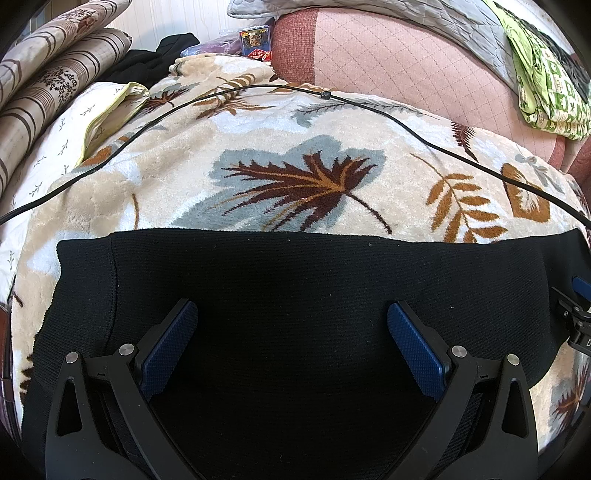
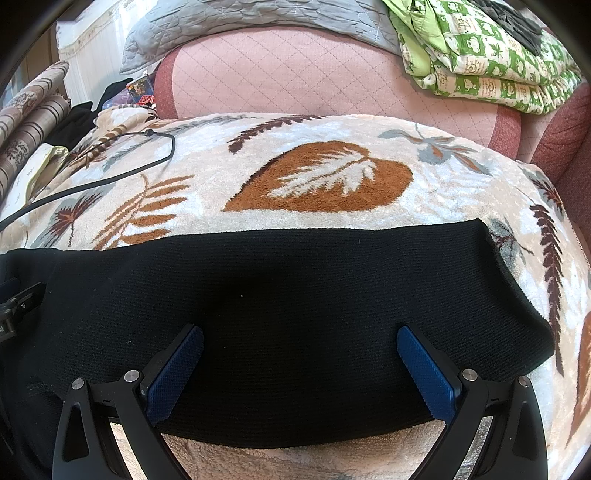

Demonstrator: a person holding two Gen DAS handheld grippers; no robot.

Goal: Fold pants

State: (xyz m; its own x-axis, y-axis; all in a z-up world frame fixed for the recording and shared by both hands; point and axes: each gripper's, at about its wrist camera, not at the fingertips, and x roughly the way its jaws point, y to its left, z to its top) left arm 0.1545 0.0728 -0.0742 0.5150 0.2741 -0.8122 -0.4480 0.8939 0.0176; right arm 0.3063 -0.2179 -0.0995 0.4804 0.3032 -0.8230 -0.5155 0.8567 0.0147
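Black ribbed knit pants [image 1: 295, 280] lie flat in a wide band across a cream leaf-patterned fleece blanket [image 1: 295, 122]. My left gripper [image 1: 291, 314] is open over the pants' left part, its blue pads wide apart and empty. My right gripper [image 2: 300, 341] is open over the pants [image 2: 295, 295] toward their right end, near their front edge, also empty. The right gripper's tip shows at the right edge of the left wrist view [image 1: 576, 314]. The left gripper's tip shows at the left edge of the right wrist view [image 2: 18, 310].
A thin black cable [image 1: 332, 96] runs across the blanket behind the pants. Striped pillows [image 1: 44, 85] lie at the back left. A pink quilted cushion [image 2: 314, 81], a grey quilt [image 2: 240, 22] and folded green-patterned bedding [image 2: 487, 55] lie behind. Dark clothes [image 1: 155, 59] sit at the back.
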